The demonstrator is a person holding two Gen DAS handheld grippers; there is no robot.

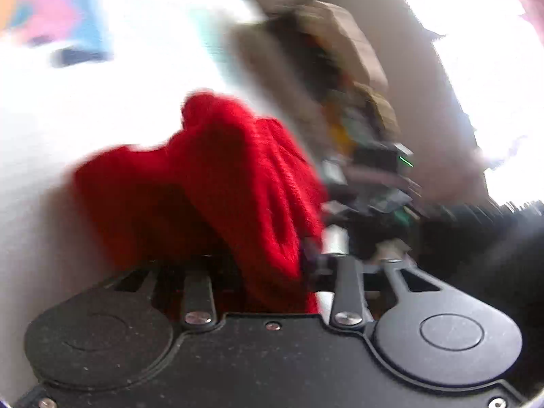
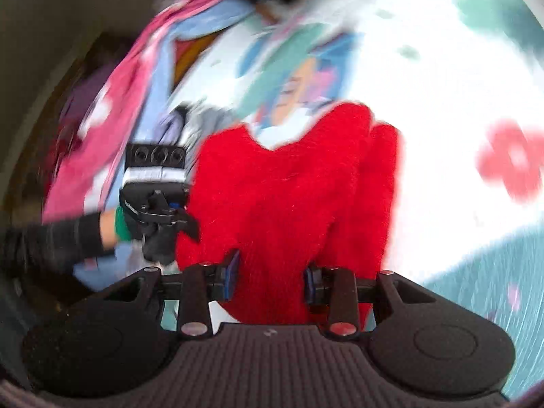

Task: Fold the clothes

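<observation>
**Red Sweater Bunched Up, Fold Not Done Yet**

The right gripper [image 2: 272, 278] is clamped on the red sweater [image 2: 282, 197]. Its two blue pads [image 2: 231, 272] sit on either side of a thick bunch of the red wool and squeeze it. The left gripper [image 1: 261, 261] is right at the sweater too, with red wool hanging over it. The wool hides its tips, so I cannot tell if it is apart or pinching. In the right wrist view this other gripper is just beside one side of the sweater, with a hand in a dark sleeve [image 2: 51, 238] behind it.

The sweater is lifted up in a heap in front of both grippers. It is wrinkly and bumpy, not flat. Under it is a white sheet [image 2: 442, 85] with red and green flowers and a cartoon picture on it. A blue-green strip runs along the near edge of the sheet, and the sweater is close to that edge. A pink cloth with white flowers [image 2: 112, 119] lies past the sweater, toward the far side.

I think the job is still near the start or the middle. No neat fold shows yet. The sweater needs to be laid flat, smoothed and folded over.

Some brown, box-like shapes [image 1: 340, 34] show far back, but they are too blurry to tell what is inside.
</observation>
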